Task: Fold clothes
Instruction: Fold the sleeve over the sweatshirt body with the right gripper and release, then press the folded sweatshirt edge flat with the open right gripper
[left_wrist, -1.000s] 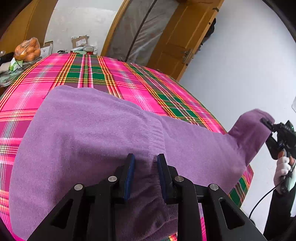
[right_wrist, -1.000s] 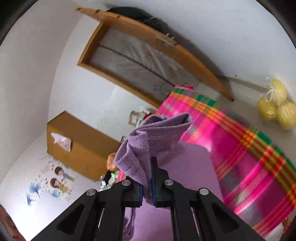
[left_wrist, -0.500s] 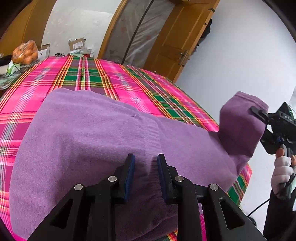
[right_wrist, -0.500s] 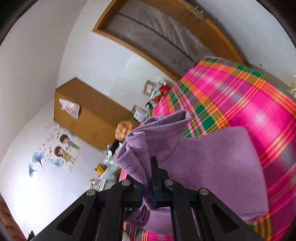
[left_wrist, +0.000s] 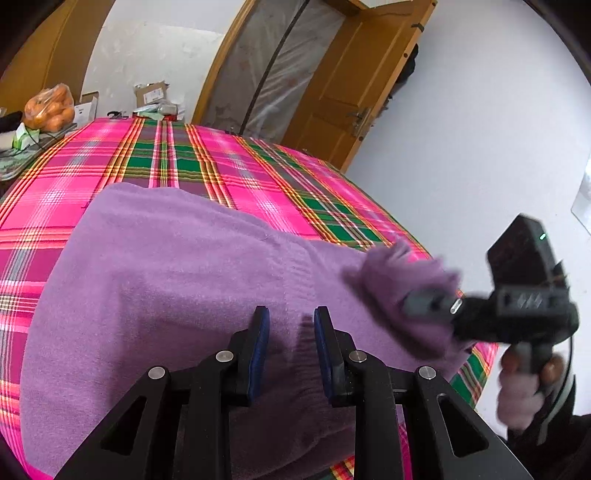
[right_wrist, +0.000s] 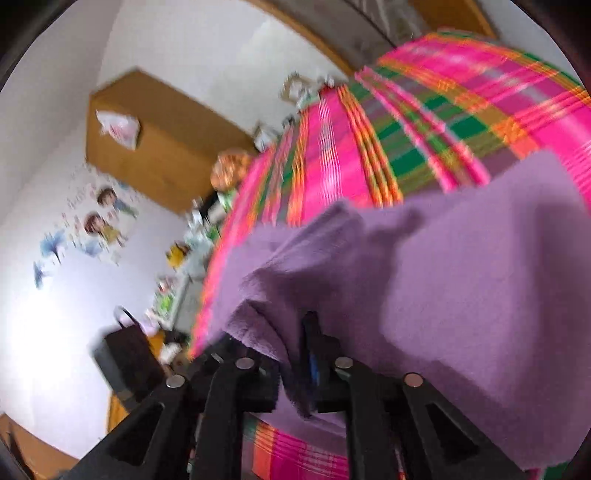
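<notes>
A purple sweater (left_wrist: 166, 277) (right_wrist: 461, 277) lies spread on the pink and green plaid tablecloth (left_wrist: 221, 162). My left gripper (left_wrist: 290, 332) rests at its ribbed hem, and fabric fills the gap between its blue pads. A person's hand (left_wrist: 517, 391) holds my right gripper (left_wrist: 428, 301) (right_wrist: 291, 343), which has the bunched sleeve (left_wrist: 399, 280) (right_wrist: 295, 288) down on the sweater's right side. Its jaws are opening. The sleeve still lies loosely between them and drapes over one finger, hiding it.
The table's right edge (left_wrist: 476, 369) drops off just under the right gripper. A bag of oranges (left_wrist: 50, 109) and boxes (left_wrist: 151, 94) sit past the far side. A wooden door (left_wrist: 343, 92) stands behind. A black bag (right_wrist: 125, 354) sits off the table's left.
The right gripper has carried the sleeve from beyond the table's right edge leftward and down onto the sweater. Its jaws now stand wider apart. The left gripper has not moved.
</notes>
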